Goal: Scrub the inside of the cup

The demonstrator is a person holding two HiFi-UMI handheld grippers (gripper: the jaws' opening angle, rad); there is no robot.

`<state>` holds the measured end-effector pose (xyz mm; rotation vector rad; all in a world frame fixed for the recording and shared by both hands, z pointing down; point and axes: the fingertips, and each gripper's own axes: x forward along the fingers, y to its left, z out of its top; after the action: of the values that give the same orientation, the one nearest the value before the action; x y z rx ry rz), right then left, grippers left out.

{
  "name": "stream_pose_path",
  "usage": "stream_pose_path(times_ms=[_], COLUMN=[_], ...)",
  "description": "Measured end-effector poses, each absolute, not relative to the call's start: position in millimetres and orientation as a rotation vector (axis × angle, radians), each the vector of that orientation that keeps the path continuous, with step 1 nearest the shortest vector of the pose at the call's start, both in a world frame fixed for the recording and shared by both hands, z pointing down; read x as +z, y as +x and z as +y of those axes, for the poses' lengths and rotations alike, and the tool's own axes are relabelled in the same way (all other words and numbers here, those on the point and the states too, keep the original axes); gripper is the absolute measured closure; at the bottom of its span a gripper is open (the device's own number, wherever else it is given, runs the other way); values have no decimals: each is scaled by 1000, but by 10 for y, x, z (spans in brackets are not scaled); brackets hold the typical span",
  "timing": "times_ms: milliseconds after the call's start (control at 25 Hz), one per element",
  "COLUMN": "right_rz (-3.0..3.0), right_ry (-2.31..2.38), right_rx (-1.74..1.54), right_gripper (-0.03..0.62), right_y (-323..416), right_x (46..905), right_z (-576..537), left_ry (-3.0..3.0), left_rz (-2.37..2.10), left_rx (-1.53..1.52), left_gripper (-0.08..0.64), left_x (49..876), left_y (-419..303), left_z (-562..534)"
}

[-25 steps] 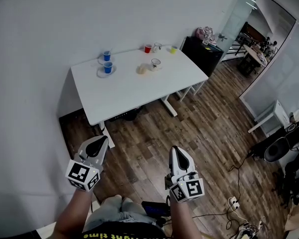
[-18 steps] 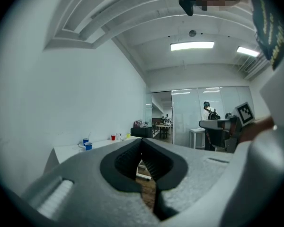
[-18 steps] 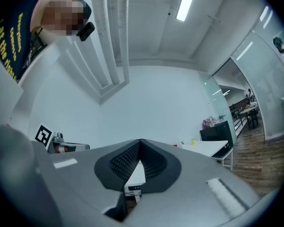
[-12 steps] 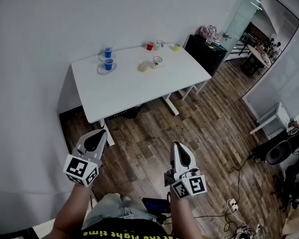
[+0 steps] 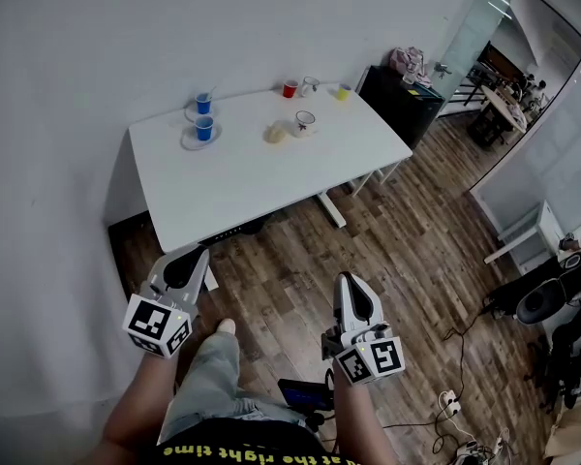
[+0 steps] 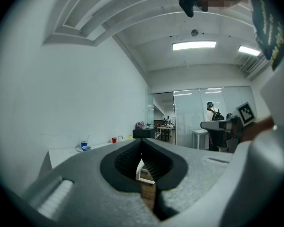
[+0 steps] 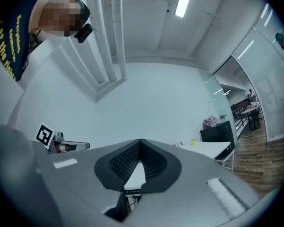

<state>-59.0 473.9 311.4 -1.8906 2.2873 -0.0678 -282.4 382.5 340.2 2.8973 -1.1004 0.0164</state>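
Nearest the camera, both forearms are cut off by the lower edge of the head view, and a trouser leg [image 5: 208, 376] ending in a foot is seen between them. The left gripper [image 5: 192, 257] and the right gripper [image 5: 350, 291] are held roughly level over the wooden floor [image 5: 387, 250], well short of the table [image 5: 261, 177]. In each gripper view the jaws are seen pressed together at the tips, with nothing held. Only slivers of the room are glimpsed through the hollow behind the pads.

Farther off, on the far half of the white table, the cup [image 5: 304, 120] is set upright, just beside a pale yellow lump [image 5: 276, 133] that is too small to be identified. The cup's inside cannot be made out. Blue cups [image 5: 204, 129] are stood on saucers near the far left corner. A red cup [image 5: 290, 89] and a yellow cup [image 5: 342, 91] are lined along the far edge. A black cabinet [image 5: 395, 95] is seen beyond the table's far right corner.
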Motion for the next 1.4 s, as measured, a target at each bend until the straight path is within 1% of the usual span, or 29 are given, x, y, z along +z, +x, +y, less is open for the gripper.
stream_pose_path(times_ms=[240, 520, 760, 1000, 1400], right_rz=[2266, 2240, 2215, 2171, 2126], right_ry=[-1932, -1951, -1979, -2013, -2055], right_rx=[-84, -101, -101, -104, -92], right_gripper=[586, 586, 586, 586, 586], right_y=[-374, -318, -236, -112, 87], right_x=[3161, 3159, 3171, 3194, 3229], right_z=[4064, 3095, 2529, 2222, 1991], left_ry=[2907, 2934, 2955, 2968, 2964], left_rz=[-1055, -973, -924, -868, -835], left_rx=[18, 54, 58, 64, 74], left_gripper=[560, 560, 560, 560, 560], left_x=[3465, 3463, 3445, 3479, 3593], left_y=[-2623, -2471, -2334, -2177, -1942], left_z=[3066, 2146, 1521, 1161, 912])
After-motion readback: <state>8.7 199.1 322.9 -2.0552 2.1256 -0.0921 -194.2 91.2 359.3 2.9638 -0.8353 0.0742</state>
